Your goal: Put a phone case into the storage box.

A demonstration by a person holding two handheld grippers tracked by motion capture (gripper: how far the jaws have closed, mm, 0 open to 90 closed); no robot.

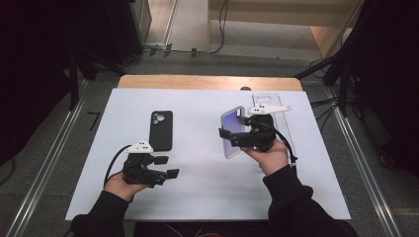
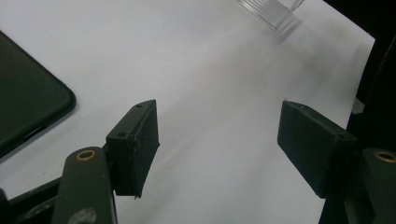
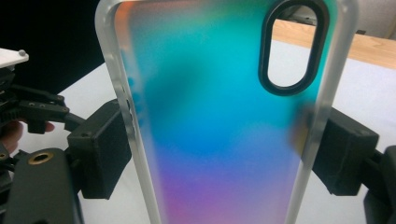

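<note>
An iridescent blue-to-purple phone case with a frosted rim is lifted off the white table, gripped across its width. In the right gripper view the case stands between the two black pads, its oval camera cutout at the top right. My right gripper is shut on it. A black phone case lies flat on the table to the left of centre, and its corner shows in the left gripper view. My left gripper stands open just below it, over bare table.
A clear phone case lies at the back right of the white table top. The other hand and its gripper appear at the left in the right gripper view. Dark stands and cables flank the table.
</note>
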